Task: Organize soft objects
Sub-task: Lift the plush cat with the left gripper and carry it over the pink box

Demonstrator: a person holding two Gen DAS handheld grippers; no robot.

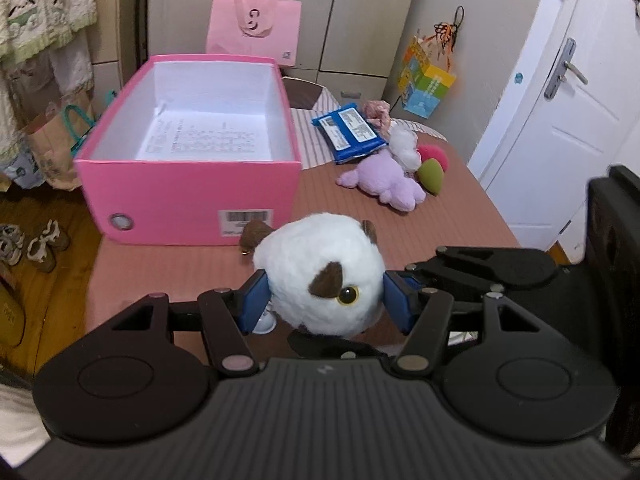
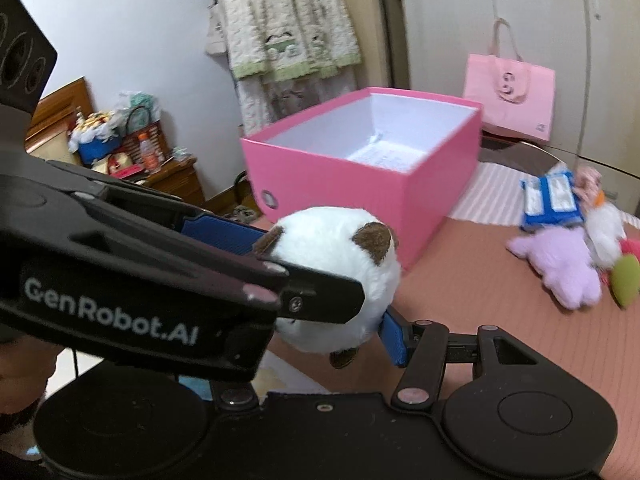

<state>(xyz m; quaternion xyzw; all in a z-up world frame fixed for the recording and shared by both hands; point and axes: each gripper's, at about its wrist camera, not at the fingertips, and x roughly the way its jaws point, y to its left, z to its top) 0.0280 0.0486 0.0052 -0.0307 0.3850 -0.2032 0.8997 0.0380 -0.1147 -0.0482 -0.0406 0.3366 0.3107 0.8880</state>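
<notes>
Seen from the left wrist: low over the brown table (image 1: 452, 216), looking forward along the left gripper (image 1: 325, 298), very close on the white plush toy (image 1: 320, 276) pinched between its blue pads, with the open pink box (image 1: 188, 184) just beyond and the white door (image 1: 568, 92) at right. Seen from the right wrist: beside and slightly behind, angled toward the left gripper (image 2: 316, 276), equally near. Shared by both: white plush toy (image 2: 340, 264), pink box (image 2: 360, 184), purple plush (image 2: 560, 264), pink bag (image 2: 510, 94).
</notes>
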